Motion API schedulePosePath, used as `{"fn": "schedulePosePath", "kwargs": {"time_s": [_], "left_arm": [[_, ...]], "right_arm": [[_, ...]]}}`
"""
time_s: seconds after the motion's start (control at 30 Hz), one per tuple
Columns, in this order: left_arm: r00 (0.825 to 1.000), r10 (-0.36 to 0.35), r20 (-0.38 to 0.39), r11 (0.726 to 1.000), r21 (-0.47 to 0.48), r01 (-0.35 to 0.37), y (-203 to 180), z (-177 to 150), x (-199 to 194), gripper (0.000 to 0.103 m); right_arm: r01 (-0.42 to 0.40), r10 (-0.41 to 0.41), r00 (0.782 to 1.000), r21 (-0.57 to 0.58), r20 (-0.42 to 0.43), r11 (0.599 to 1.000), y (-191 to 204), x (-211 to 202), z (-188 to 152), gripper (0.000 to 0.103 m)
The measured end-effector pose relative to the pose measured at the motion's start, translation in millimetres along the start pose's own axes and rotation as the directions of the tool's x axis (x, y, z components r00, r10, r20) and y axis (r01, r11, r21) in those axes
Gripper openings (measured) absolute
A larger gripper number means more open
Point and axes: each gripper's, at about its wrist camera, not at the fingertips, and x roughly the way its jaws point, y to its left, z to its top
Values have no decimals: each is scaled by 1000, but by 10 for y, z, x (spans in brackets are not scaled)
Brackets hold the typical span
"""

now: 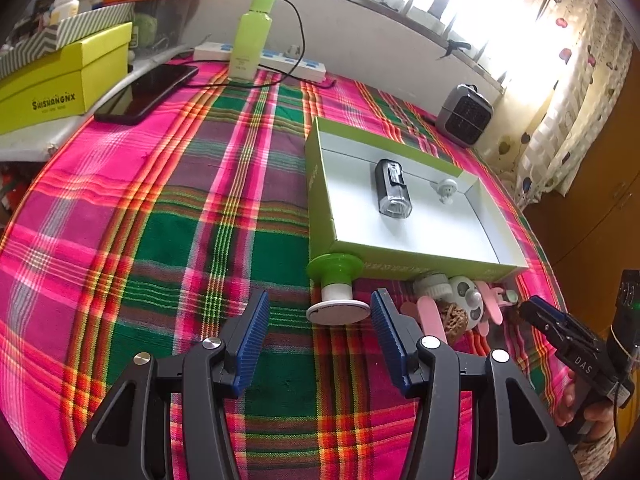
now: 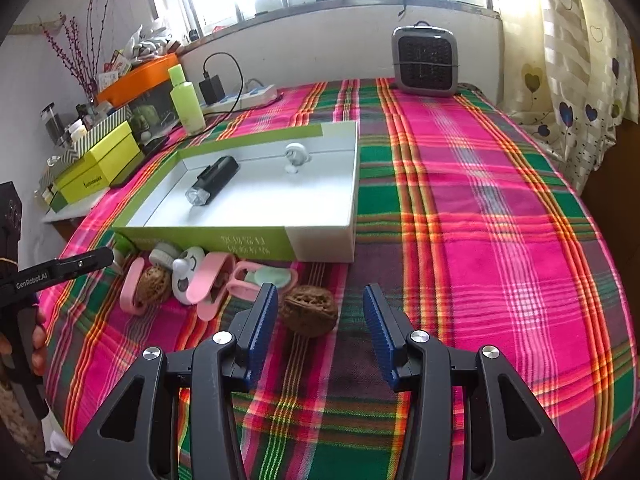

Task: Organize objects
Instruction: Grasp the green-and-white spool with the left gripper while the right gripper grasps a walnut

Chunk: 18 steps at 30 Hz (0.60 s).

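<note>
A green-sided, white-lined box (image 1: 320,200) (image 2: 320,224) holds a black flashlight (image 1: 393,188) (image 2: 212,180) and a small white plug (image 1: 445,190) (image 2: 295,157). My left gripper (image 1: 316,314) is open, with a green-and-white spool (image 1: 337,290) lying just ahead between its tips. My right gripper (image 2: 320,300) is open, with a brown walnut (image 2: 308,309) between its tips. Pink clips (image 2: 212,284), a second walnut (image 2: 152,282) and a white round gadget (image 2: 188,276) lie along the box's near side. The right gripper also shows in the left wrist view (image 1: 536,312).
A plaid cloth (image 2: 480,200) covers the table. At the back are a green bottle (image 1: 253,36) (image 2: 186,100), a power strip (image 1: 260,58), a phone (image 1: 148,92), yellow-green boxes (image 1: 60,80) and a small grey heater (image 2: 425,60) (image 1: 464,114).
</note>
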Motion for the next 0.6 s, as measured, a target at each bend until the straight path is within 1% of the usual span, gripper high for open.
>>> {"fn": "schedulePosePath", "kwargs": {"time_s": [0.3,0.57,0.6], "left_arm": [[1000,12,-12,1000,2,-12,6,10,69,52],[999,39,-12,999,30,-39,-33,50,115,52],[999,46,-13,999,31,-45,-41,57,123,52]], "right_arm": [[3,-2,999,6,-44,1000,-17,85,-8,46],[19,-20,998,-13,-56,1000,5,106,-12,46],[22,-23,998,-17,-57,1000,9,105,-16,43]]}}
